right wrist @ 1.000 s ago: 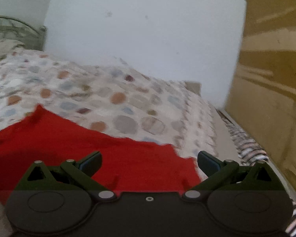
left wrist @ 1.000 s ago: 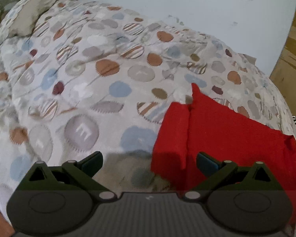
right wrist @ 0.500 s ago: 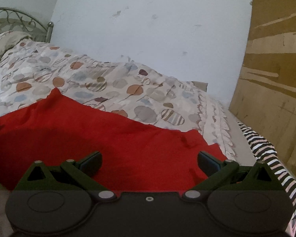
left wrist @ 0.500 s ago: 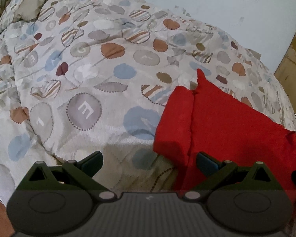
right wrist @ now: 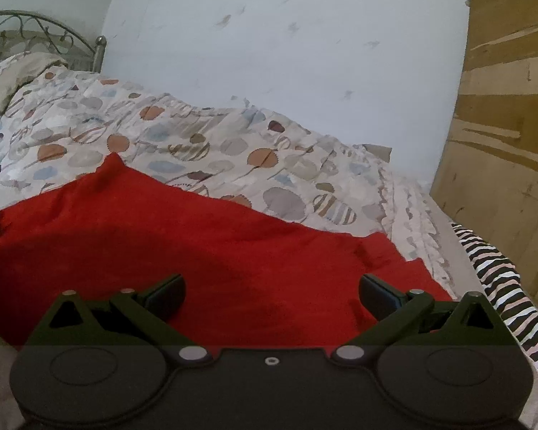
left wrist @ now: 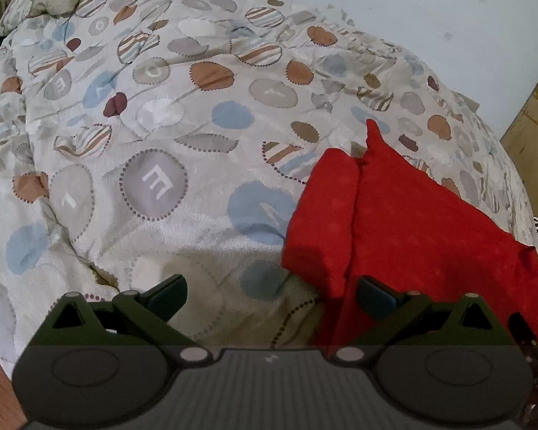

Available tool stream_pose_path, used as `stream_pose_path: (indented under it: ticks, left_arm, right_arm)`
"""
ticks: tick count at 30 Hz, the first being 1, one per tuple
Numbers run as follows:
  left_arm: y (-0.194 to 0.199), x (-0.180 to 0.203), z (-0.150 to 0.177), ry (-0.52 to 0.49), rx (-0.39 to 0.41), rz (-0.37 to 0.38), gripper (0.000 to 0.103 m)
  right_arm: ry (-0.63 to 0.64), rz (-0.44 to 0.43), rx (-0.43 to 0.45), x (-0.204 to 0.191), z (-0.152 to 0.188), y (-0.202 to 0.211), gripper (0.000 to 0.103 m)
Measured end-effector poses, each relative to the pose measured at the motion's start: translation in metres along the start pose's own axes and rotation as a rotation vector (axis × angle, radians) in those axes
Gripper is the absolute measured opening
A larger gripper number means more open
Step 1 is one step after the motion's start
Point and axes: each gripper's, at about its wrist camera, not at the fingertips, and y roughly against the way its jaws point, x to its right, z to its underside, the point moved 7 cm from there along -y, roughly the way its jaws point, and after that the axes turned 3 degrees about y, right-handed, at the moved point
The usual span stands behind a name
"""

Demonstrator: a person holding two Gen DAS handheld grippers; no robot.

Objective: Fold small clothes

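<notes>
A red garment (left wrist: 412,229) lies spread on the patterned bedspread (left wrist: 161,143), its left edge folded over in a narrow flap (left wrist: 322,222). My left gripper (left wrist: 270,295) is open and empty, hovering over the bedspread just left of the garment's near left corner. In the right wrist view the same red garment (right wrist: 197,243) fills the lower middle. My right gripper (right wrist: 270,295) is open and empty, just above the garment's near part.
A pillow (right wrist: 14,79) and metal headboard (right wrist: 36,32) are at the far left. A pale wall (right wrist: 287,53) runs behind the bed. A wooden panel (right wrist: 502,143) stands at the right, with striped cloth (right wrist: 502,294) at the bed's right edge.
Both grippers have tilted and shifted, so the garment sits lower and nearer in the views. Both stay open. The garment itself has not moved.
</notes>
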Motion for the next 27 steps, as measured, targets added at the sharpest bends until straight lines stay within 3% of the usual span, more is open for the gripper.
stream_pose_path:
  ticks: [9, 17, 27]
  left_arm:
    - [-0.009, 0.023, 0.006, -0.04, 0.052, 0.162, 0.103]
    - [-0.041, 0.029, 0.007, -0.062, 0.021, 0.138, 0.103]
    - [-0.032, 0.022, 0.013, -0.045, 0.035, 0.151, 0.102]
  right_arm:
    - [0.078, -0.016, -0.046, -0.02, 0.009, -0.011, 0.102]
    - [0.039, -0.044, -0.059, -0.018, 0.015, -0.017, 0.102]
    - [0.013, -0.055, -0.065, -0.018, 0.018, -0.02, 0.102]
